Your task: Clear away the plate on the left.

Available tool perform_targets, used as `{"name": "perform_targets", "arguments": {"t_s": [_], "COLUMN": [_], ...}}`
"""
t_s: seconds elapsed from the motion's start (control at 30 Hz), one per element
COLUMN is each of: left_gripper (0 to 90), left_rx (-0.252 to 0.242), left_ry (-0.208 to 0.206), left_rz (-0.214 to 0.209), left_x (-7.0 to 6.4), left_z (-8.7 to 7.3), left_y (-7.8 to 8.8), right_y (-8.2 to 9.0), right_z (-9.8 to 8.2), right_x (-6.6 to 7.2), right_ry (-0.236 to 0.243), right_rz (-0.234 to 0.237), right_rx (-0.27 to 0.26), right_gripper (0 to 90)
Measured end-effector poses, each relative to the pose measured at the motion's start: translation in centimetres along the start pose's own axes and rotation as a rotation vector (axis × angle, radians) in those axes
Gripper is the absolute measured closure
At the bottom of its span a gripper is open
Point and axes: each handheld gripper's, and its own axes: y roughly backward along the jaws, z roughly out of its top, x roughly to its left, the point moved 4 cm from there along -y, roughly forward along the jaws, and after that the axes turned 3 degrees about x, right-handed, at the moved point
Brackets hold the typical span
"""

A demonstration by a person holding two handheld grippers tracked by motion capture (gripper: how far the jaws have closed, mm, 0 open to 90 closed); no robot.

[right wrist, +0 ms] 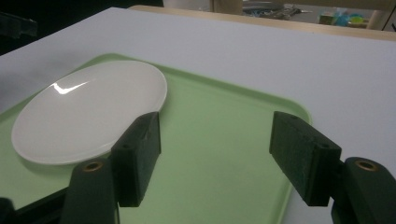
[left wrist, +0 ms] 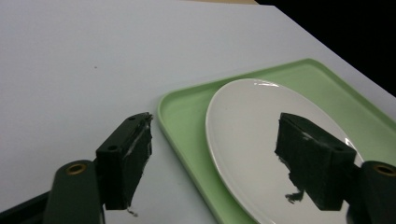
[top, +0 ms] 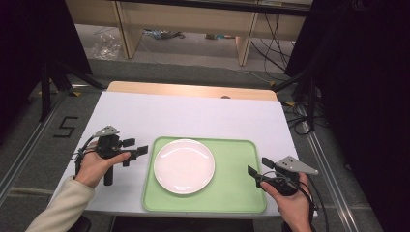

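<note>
Table (top: 193,113), white top: runs out ahead of both claws and carries everything.

Tray (top: 237,193), green: flat on the table between the two claws. Its left rim sits just past the tips of the left gripper (top: 140,152); its right rim is just in front of the right gripper (top: 253,172).

Plate (top: 183,166), white and empty: on the left half of the tray, flat, nearest the left claw. In the left gripper view the plate (left wrist: 261,140) lies ahead of and partly under the right-hand jaw, with the tray rim (left wrist: 187,154) running between the jaws.

Left gripper: released, jaws spread wide, nothing between the pads, clear of the plate edge. Right gripper: also released, jaws wide over the bare tray floor (right wrist: 219,149), plate (right wrist: 88,112) off to its left.

Read: looks like the plate is placed on the tray and let go, so that step seems done. Likely next is a two-handed tray move. That calls for each claw to drop to its rim, straddle the lip and clench evenly, then lift level so the plate doesn't slide.
</note>
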Motion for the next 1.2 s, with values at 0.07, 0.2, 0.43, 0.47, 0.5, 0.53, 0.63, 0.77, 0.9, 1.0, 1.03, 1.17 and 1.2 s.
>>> {"name": "perform_targets", "arguments": {"t_s": [0.07,0.2,0.43,0.47,0.5,0.53,0.63,0.77,0.9,1.0,1.03,1.17,1.2], "left_gripper": [23.1,21.5,20.6,20.6,20.6,20.3,20.0,20.3,20.2,20.6,20.8,22.0,22.5], "left_rx": [-0.007,-0.004,-0.008,-0.01,-0.016,-0.015,-0.001,0.005,0.026,0.036,0.035,0.033,0.027], "left_ry": [-0.013,-0.05,-0.059,-0.075,-0.063,-0.072,-0.075,-0.079,-0.069,-0.066,-0.064,-0.056,-0.05], "left_rz": [0.003,0.011,0.036,0.039,0.039,0.03,0.044,0.055,0.049,0.05,0.05,0.044,0.042], "left_x": [0.0,0.1,0.5,0.6,0.5,0.6,0.8,1.3,1.5,1.7,1.7,1.7,1.6], "left_z": [-0.3,-1.1,-2.3,-2.4,-2.6,-2.7,-3.2,-3.4,-3.7,-3.8,-3.8,-3.7,-3.6], "left_y": [0.5,1.3,2.3,2.5,2.6,2.7,2.9,3.0,2.7,2.4,2.4,2.2,2.2], "right_y": [0.0,-0.1,-0.2,-0.2,-0.2,-0.2,-0.2,-0.2,-0.4,-0.2,-0.1,-0.2,-0.4], "right_z": [0.0,0.0,0.0,0.0,-0.1,-0.1,-0.1,-0.1,-0.2,-0.2,-0.3,-0.3,-0.2], "right_x": [0.0,0.2,0.2,0.2,0.2,0.2,0.2,0.2,0.1,0.0,0.0,-0.1,0.0], "right_ry": [0.003,-0.008,-0.015,-0.015,-0.014,-0.014,-0.016,-0.016,-0.009,-0.002,-0.01,-0.011,-0.017], "right_rz": [0.001,0.009,0.019,0.02,0.021,0.021,0.022,0.023,0.021,0.013,0.018,0.015,0.028], "right_rx": [-0.002,-0.017,-0.018,-0.017,-0.017,-0.018,-0.018,-0.015,-0.019,0.002,0.01,0.012,-0.012], "right_gripper": [34.4,33.7,33.2,33.2,33.2,33.1,33.1,33.1,33.0,32.9,32.9,32.6,32.5]}}
